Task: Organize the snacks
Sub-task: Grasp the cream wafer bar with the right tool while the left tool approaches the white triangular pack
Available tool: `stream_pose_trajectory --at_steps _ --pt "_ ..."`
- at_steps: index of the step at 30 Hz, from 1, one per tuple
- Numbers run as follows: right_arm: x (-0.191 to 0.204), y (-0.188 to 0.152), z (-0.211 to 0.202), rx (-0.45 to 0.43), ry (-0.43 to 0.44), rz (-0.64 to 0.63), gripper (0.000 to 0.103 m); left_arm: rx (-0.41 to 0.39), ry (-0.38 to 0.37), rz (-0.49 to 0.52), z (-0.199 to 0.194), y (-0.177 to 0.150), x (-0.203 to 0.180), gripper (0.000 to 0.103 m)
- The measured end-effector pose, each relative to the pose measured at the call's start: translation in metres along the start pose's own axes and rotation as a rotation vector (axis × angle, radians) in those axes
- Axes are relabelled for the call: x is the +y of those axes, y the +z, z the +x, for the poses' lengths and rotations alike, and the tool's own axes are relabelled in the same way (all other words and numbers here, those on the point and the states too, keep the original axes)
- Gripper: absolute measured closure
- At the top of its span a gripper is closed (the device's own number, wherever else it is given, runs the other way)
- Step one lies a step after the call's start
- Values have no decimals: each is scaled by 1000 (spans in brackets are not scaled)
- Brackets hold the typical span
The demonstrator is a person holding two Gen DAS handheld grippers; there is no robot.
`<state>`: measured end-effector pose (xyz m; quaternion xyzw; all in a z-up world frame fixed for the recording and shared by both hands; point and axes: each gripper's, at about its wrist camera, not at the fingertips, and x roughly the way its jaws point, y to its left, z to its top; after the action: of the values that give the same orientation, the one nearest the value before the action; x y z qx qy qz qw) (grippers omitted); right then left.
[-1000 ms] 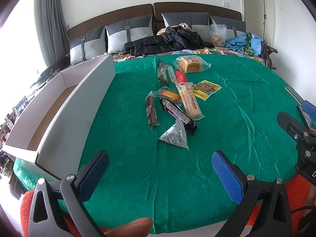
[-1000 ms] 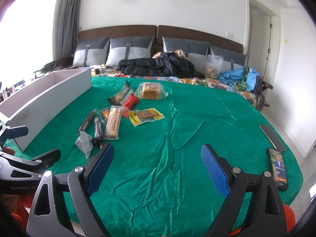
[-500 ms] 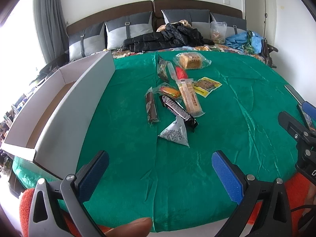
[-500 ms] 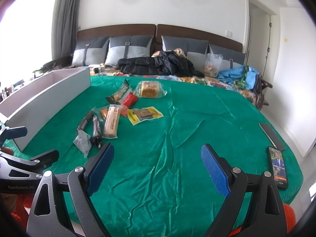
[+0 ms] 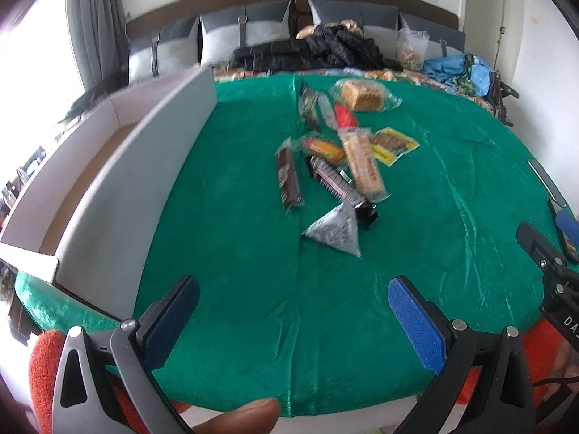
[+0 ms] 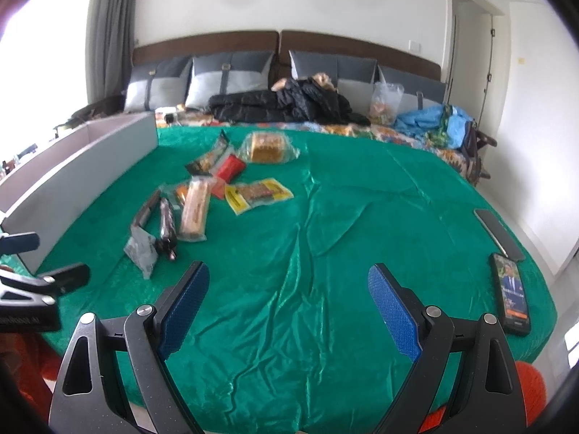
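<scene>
The left claw [image 5: 293, 307] hangs spread wide and holding nothing above the near edge of the bed [image 5: 235, 217], and the right claw [image 6: 287, 302] is likewise spread and bare over the same near edge, further toward the bed's right side. The snacks lie in one loose cluster on the green cover, toward the middle of the bed and nearer its left side than its right: nine packets can be counted, though blur makes the overlaps hard to read. Closest to the near edge is a grey triangular pouch [image 5: 334, 231], touching a dark wrapped bar [image 5: 340, 188]; beside them lie a brown bar in clear wrap [image 5: 288, 177], a long pale biscuit pack [image 5: 363, 166], an orange packet [image 5: 324, 147] and a yellow flat packet [image 5: 392, 144]. Toward the head of the bed sit a red packet [image 5: 344, 117], a dark clear-topped bag [image 5: 310, 105] and one bagged bread loaf [image 5: 363, 96]. One open white cardboard box [image 5: 119, 181] runs along the left edge of the bed, its long wall upright and well apart from the cluster, with bare green cover between them. Two phones [image 6: 512, 298] lie at the right edge near the near-right corner. The wide right half of the cover between cluster and phones is bare, creased cloth. A black jacket [image 6: 286, 106] and four pillows [image 6: 228, 79] line the head of the bed.
</scene>
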<state>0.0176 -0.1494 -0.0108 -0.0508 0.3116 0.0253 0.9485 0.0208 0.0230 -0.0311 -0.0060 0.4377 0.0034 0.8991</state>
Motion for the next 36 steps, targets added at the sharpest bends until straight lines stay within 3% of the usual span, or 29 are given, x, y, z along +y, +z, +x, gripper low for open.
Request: stream_pose_trajectory --at_steps 5,9,12,16,22,26,28,29,36 --pt "-13 -4 11 55 35 57 11 77 -16 -59 14 1 20 0" --pt "-25 -7 33 191 127 151 11 88 -19 -85 16 0 30 0" --pt "-24 2 51 252 147 180 11 97 -17 -98 18 0 35 0" --pt "-5 30 86 279 200 129 11 124 -15 -100 24 -2 38 0" --pt "44 71 166 434 344 37 13 121 25 -67 31 -4 38 0" --pt "64 78 192 459 351 23 15 147 30 -84 41 -6 47 0" --pt "67 78 198 462 365 32 35 149 35 -89 46 -5 50 0" --pt "68 77 201 475 372 37 72 152 39 -93 48 -5 53 0" --pt "49 70 189 492 413 58 71 158 17 -120 54 -3 55 0"
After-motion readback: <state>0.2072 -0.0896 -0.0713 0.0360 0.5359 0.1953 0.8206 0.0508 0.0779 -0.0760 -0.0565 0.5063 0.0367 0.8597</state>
